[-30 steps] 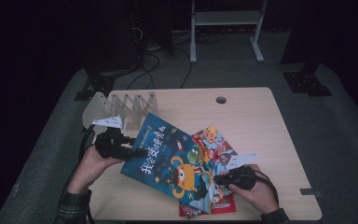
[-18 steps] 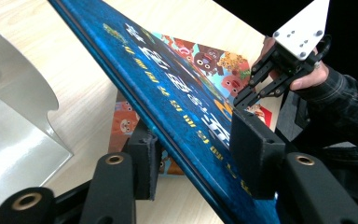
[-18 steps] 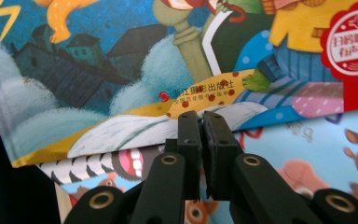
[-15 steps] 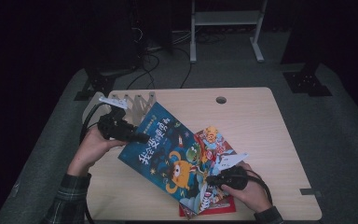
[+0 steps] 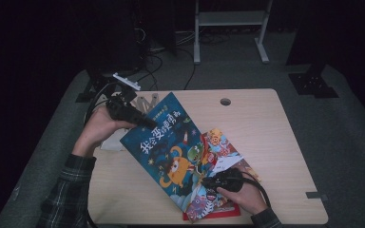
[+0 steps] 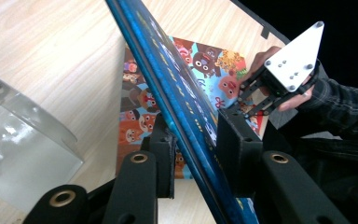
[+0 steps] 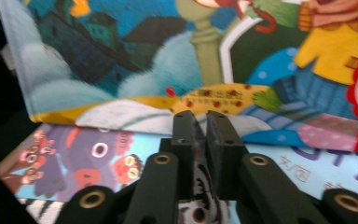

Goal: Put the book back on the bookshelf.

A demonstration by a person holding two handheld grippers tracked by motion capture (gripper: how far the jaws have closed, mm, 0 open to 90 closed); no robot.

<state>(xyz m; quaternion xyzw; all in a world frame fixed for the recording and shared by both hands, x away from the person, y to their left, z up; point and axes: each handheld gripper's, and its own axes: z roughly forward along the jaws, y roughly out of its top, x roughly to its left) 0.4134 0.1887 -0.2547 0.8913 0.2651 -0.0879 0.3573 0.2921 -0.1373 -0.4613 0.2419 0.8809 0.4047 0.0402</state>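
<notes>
High view: above the person's side, looking forward and down over the table (image 5: 266, 118).
Left gripper view: close, along the blue book (image 6: 186, 112).
Right gripper view: very close, book covers.
Shared: blue book.

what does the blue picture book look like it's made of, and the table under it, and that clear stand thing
Blue picture book: likely a stiff board cover with printed paper; it stays flat while tilted. Table: pale wood-grain top, probably laminate, matte. Clear stand: seemingly frosted translucent plastic, the tabletop showing dimly through it.

glossy paper blue book (image 5: 168, 147), pale wood-grain table (image 5: 266, 128), matt black plastic jaws
</notes>
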